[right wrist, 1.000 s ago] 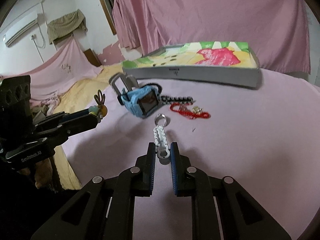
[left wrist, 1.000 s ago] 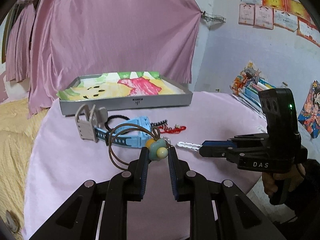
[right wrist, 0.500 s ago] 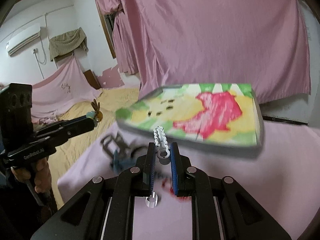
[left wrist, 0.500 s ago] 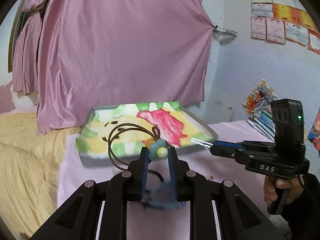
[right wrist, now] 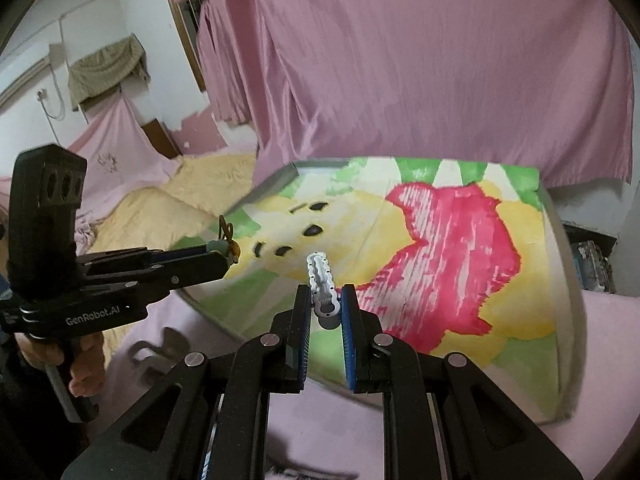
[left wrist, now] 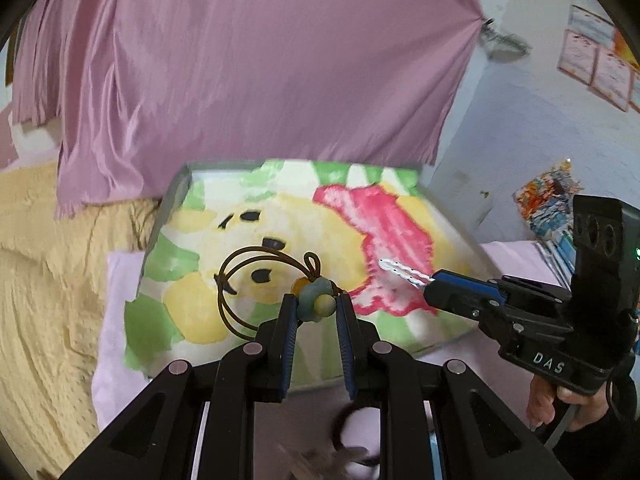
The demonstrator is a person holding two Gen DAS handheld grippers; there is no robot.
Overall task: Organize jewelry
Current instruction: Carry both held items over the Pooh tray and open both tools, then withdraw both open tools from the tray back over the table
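A second ago both grippers were low over the pink-covered table, with the blue watch, the red bead string and the other loose pieces spread in front of them and the tray lying well beyond; now both hang over the tray (left wrist: pixel 176 194) itself, whose painted liner of yellow, green and red fills the middle of each view, and the loose pieces have dropped out of sight except for blurred dark shapes at the bottom edge of the left wrist view and a blurred grey shape near the tray's near-left corner in the right wrist view. The left gripper (left wrist: pixel 316 306) is angled downward, its blue-padded jaws nearly closed on a hair tie (left wrist: pixel 256 280): the pale green and yellow bead charm sits pinched between the pads while the brown elastic loops stand up and to the left, above the yellow part of the liner. The right gripper (right wrist: pixel 325 306) also points downward, jaws nearly closed on the base of a white hair clip (right wrist: pixel 320 280), which sticks out forward past the fingertips toward the edge of the red patch. Each gripper shows in the other's view, side by side and level with one another, apart, held by a hand (left wrist: pixel 560 404) wrapped around the pistol grip below the black body.
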